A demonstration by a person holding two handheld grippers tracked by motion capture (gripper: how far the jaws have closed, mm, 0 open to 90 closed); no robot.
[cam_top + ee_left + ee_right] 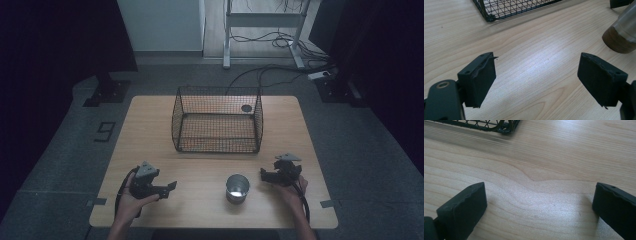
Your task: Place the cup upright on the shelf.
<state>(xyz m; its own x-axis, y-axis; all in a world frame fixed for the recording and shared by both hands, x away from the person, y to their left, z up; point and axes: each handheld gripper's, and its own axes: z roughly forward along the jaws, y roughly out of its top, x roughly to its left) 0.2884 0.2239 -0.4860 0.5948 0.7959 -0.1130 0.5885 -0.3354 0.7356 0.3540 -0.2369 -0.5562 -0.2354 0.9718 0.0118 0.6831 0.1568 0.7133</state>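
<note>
I am looking down on the wooden table (pixel 150 125), which is sitting on a grey floor with a black number marking (pixel 104 131) off its left edge and a loose run of cables (pixel 270 70) beyond its far side. The biggest thing on it is the black wire basket (pixel 218 120), standing upright at the far middle; through the mesh I am seeing a dark round hole (pixel 246 108) in the tabletop at the basket's far right corner. The basket is lying well beyond both grippers, and the bare wood between is leaving nothing in the way.

The metal cup (pixel 237 188) is standing upright near the front edge, a little right of centre, between the two grippers and apart from each. In the left gripper view it is showing at the upper right, with a dark brown base (pixel 617 41).

I am holding the left gripper (pixel 167 189) at the near left with its jaws spread wide over bare wood. The right gripper (pixel 265 174) is resting at the near right, just beside the cup, jaws likewise gaping with nothing between them.
</note>
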